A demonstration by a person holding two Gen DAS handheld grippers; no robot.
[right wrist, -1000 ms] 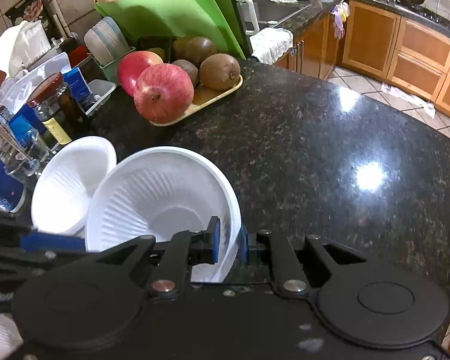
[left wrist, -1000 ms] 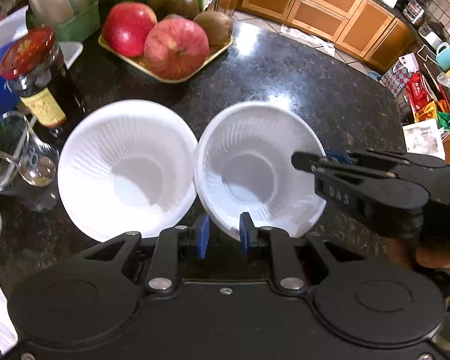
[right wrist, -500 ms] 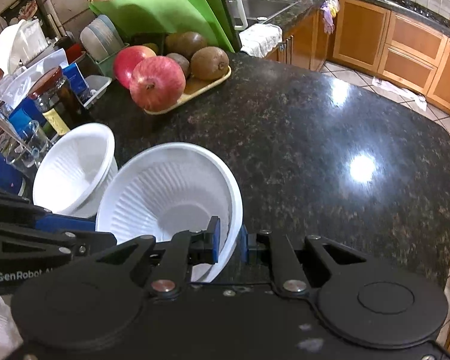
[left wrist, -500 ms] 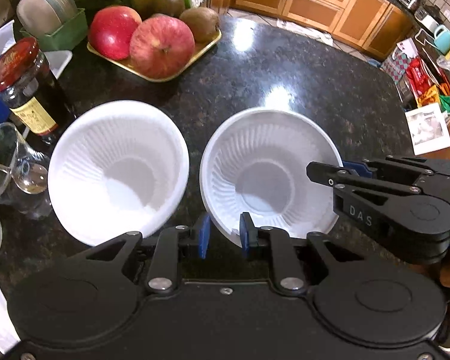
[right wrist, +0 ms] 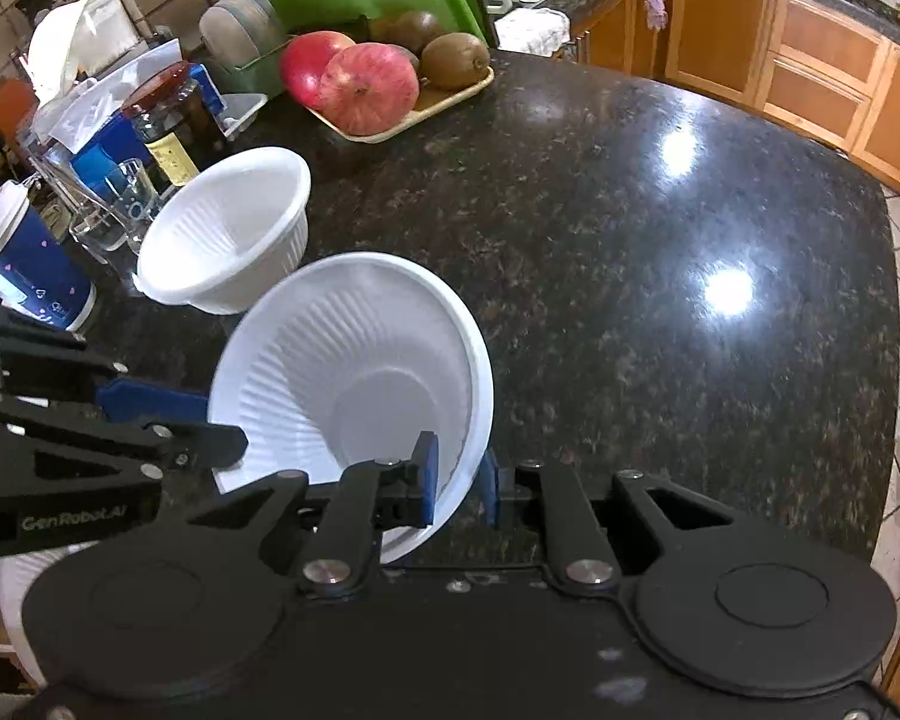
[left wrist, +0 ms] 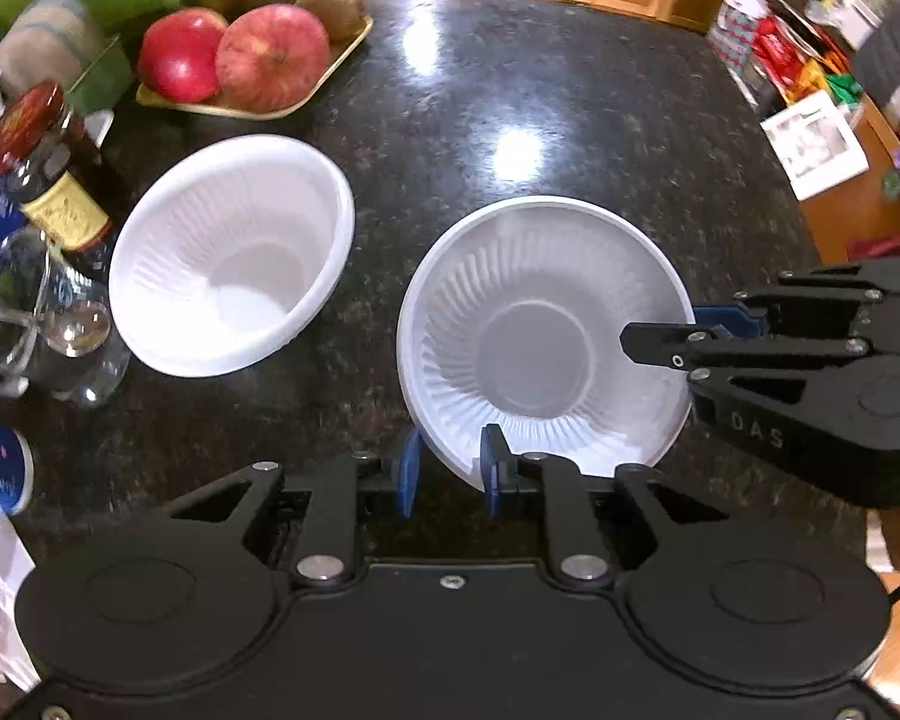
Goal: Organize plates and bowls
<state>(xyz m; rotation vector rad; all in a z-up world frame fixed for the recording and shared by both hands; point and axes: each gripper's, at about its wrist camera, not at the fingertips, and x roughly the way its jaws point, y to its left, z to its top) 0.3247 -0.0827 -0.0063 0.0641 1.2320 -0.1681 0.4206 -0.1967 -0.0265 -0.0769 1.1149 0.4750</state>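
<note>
While my right hand-held gripper (right wrist: 457, 480) is clamped on the near-right rim of the shallow white bowl (right wrist: 354, 378), with one blue pad inside the wall and one outside, the bowl hangs tilted just above the dark tabletop (right wrist: 660, 228). My left hand-held gripper (left wrist: 447, 474) straddles the same bowl's near rim, and its jaws are opening; the rim sits between the pads, but I see a gap on the left pad's side, so I judge it is no longer gripping.

To do this step well, I would let the left pads spread fully clear of the rim before moving that hand away, so the thin plastic does not snag and twist. The right grip is on one edge only, so I would carry the bowl slowly and keep it level. If it is meant to nest, I would bring it over the deeper white bowl (left wrist: 231, 255), which stands on the tabletop to the left and farther off, centre it, then lower before releasing.

Counted: two white bowls, two hand-held grippers. On the far tray (right wrist: 450, 102) I count two red apples and at least three kiwis. One dark jar (left wrist: 42, 174) with a red lid and one blue paper cup (right wrist: 27, 267) stand at the left. I see no flat plates for certain.
</note>
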